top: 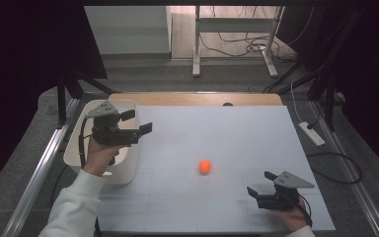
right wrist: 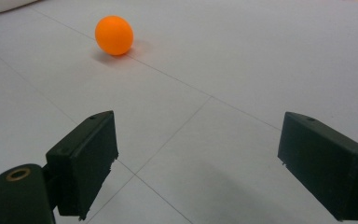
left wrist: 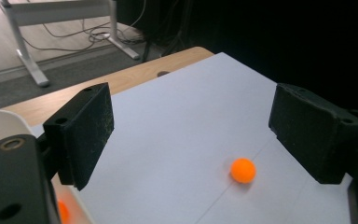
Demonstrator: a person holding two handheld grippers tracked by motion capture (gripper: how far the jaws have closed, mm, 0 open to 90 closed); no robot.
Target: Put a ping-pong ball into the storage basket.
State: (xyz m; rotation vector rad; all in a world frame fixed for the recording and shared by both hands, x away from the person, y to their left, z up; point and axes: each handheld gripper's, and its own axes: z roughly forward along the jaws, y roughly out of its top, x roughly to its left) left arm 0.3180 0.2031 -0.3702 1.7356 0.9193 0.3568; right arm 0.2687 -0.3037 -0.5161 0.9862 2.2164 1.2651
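An orange ball (top: 205, 166) sits alone on the white table (top: 237, 133), a little below the middle of the high view. Nothing touches it.

The left gripper (top: 137, 122) is at the left of the high view, held up over a white tub (top: 128, 170) that stands at the table's left edge. Its jaws are wide apart and there is nothing between them. The right gripper (top: 260, 182) is low in the lower right of that view, close to the table. Its jaws are wide apart too, with nothing between them. The ball lies between the two grippers and well apart from both.

The left gripper view looks down from higher up. The ball (left wrist: 243, 170) shows at the lower right there, near the right jaw in the picture but far beyond it. At the bottom left of this view, a bit of a second orange ball (left wrist: 63, 211) peeks out inside the tub (left wrist: 0, 123). The high view hides that one behind the hand.

The right gripper view looks low across the table. The ball (right wrist: 114, 35) is big and clear at the upper left there, with a small shadow under it. A corner of the tub (right wrist: 0, 4) shows at the very top left.

The high view also takes in the floor past the table, with a desk frame (top: 237, 29) and cables (top: 256, 47).
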